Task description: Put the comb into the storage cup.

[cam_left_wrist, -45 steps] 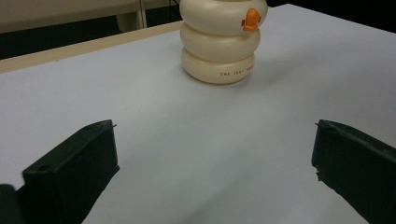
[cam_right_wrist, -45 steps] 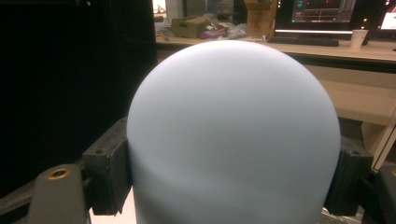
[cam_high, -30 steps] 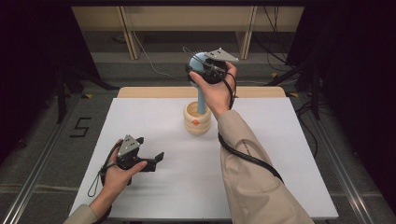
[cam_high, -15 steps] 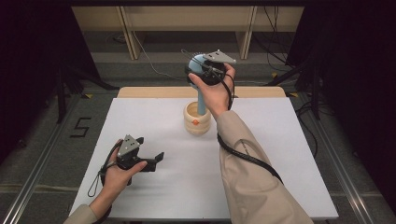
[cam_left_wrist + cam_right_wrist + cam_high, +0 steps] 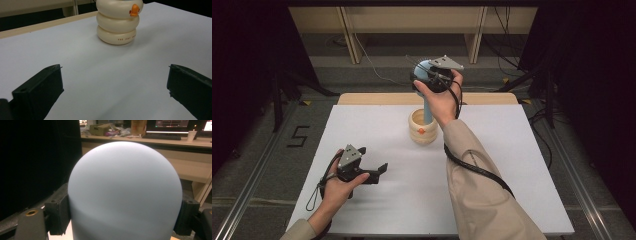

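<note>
Resting low on the white surface (image 5: 522,165) at the left, the left tool (image 5: 373,172) lies in the person's left hand (image 5: 337,187) with its black jaws spread wide and nothing between them. Ahead of it, near the middle of the surface, stands the cream ring-shaped holder (image 5: 117,22) made of three stacked rounds, with a small orange duck mark on its side. A pale blue stick with a rounded dome top (image 5: 125,192) rises upright out of this holder. At its top, the right tool (image 5: 424,75), held high by the right hand (image 5: 439,97), is clenched on the dome, one black jaw pressing on each side.
</note>
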A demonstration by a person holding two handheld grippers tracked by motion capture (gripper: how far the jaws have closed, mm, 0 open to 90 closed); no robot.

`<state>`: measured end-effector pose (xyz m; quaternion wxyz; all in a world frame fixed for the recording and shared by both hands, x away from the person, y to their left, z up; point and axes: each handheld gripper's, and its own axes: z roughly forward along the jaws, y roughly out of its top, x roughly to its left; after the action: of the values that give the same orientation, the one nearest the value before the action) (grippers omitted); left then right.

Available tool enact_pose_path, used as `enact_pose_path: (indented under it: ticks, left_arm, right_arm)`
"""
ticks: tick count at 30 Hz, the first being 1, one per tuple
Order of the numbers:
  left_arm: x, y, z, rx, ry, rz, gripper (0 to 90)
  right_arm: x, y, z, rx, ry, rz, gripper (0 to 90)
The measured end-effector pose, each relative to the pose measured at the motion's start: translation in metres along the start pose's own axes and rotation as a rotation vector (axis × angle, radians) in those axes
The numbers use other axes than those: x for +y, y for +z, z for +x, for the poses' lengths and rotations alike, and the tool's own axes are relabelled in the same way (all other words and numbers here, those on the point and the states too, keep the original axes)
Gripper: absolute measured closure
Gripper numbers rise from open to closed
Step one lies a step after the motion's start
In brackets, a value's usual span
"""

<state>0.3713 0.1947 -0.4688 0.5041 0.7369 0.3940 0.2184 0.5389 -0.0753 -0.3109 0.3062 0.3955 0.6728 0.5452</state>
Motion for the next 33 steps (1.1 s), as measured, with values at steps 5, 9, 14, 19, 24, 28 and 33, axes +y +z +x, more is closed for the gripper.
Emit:
enact_pose_path:
  ticks: [5,9,14,19,24,28,33]
  left_arm:
    - [0.000,0.000,0.000,0.002,-0.001,-0.001,0.0]
    - [0.000,0.000,0.000,0.000,0.000,0.000,0.0]
    - [0.000,0.000,0.000,0.001,0.000,-0.001,0.0]
    - [0.000,0.000,0.000,0.001,-0.001,-0.001,0.0]
    - [0.000,0.000,0.000,0.000,-0.001,0.000,0.0]
    - [0.000,0.001,0.000,-0.001,0.001,0.000,0.0]
    - [0.000,0.001,0.000,-0.002,-0.002,0.000,0.0]
  right_arm:
    - [-0.002,0.001,-0.001,-0.001,0.001,0.002,21.1]
    - [-0.002,0.002,-0.001,-0.001,0.002,0.006,21.1]
    - [-0.004,0.003,0.000,-0.004,0.003,0.009,21.1]
    - [-0.008,0.006,0.000,-0.005,0.001,0.019,21.1]
    - [-0.011,0.008,0.000,-0.009,0.005,0.027,21.1]
    - [-0.013,0.009,0.000,-0.008,0.001,0.034,21.0]
    - [-0.016,0.011,0.001,-0.007,0.001,0.049,21.0]
